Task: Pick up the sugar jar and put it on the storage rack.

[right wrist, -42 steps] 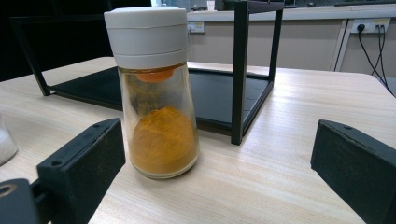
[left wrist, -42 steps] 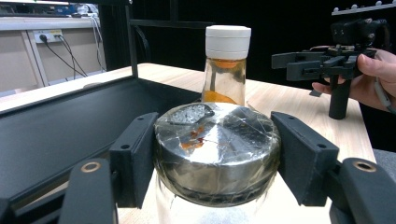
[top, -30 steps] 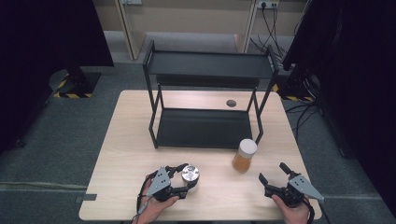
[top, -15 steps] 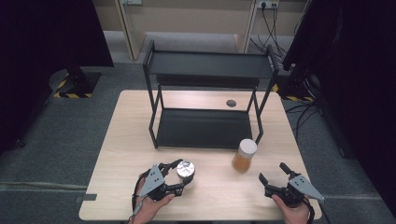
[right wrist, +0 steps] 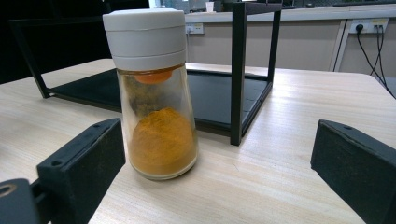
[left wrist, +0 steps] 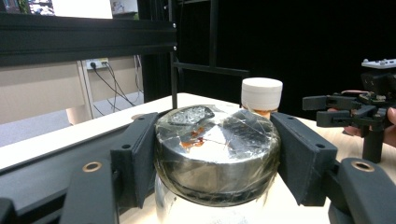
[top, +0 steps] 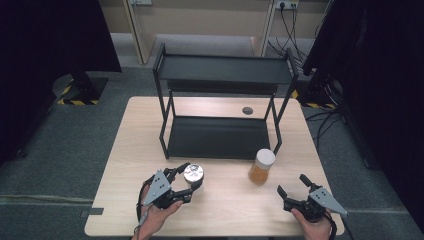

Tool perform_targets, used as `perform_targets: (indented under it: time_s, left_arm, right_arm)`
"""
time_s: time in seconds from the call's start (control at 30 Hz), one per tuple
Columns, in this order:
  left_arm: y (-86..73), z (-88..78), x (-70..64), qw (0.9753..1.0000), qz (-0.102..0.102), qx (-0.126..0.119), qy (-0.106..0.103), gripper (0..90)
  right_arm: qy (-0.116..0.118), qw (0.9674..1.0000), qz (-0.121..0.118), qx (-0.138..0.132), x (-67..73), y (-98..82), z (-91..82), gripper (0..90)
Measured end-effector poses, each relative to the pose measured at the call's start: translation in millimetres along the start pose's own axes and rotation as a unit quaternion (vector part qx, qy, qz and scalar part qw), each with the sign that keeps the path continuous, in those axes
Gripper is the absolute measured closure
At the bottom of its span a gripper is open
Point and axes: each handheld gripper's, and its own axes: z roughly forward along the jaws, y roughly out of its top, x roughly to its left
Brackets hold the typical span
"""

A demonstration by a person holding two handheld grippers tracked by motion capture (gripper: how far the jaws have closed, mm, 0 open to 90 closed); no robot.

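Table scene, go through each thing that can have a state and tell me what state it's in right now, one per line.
Silver-lidded jar: upright, lid on, clamped at the lid.
Left gripper: shut on the silver-lidded jar.
Spice jar: upright, white cap on, partly full of orange powder, standing free.
Right gripper: open, holding nothing, jaws short of the spice jar.
Black rack: upright, both shelves bare.

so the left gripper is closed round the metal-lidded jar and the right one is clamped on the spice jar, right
Not quite: the right gripper is open and apart from the spice jar, as the high view and right gripper view show. The left gripper does have its jaws around the metal-lidded jar.
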Motion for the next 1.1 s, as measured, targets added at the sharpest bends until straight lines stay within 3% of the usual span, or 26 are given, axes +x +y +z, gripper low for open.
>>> perform_targets:
  time_s: [0.4,0.67,1.1]
  left_arm:
    - [13.1,3.6,2.6,0.9999,0.004,-0.009,0.006,35.2]
    - [16.1,2.7,3.6,0.9995,0.000,-0.021,0.024,35.2]
    - [27.9,3.9,4.7,0.9990,0.005,-0.021,0.040,35.2]
  right_arm:
    - [-0.001,1.0000,0.001,-0.001,0.2,-0.4,-0.2,3.2]
    - [0.001,1.0000,-0.001,-0.001,-0.1,-0.3,0.0,3.2]
    - [0.000,1.0000,0.003,-0.001,-0.5,-0.4,-0.2,3.2]
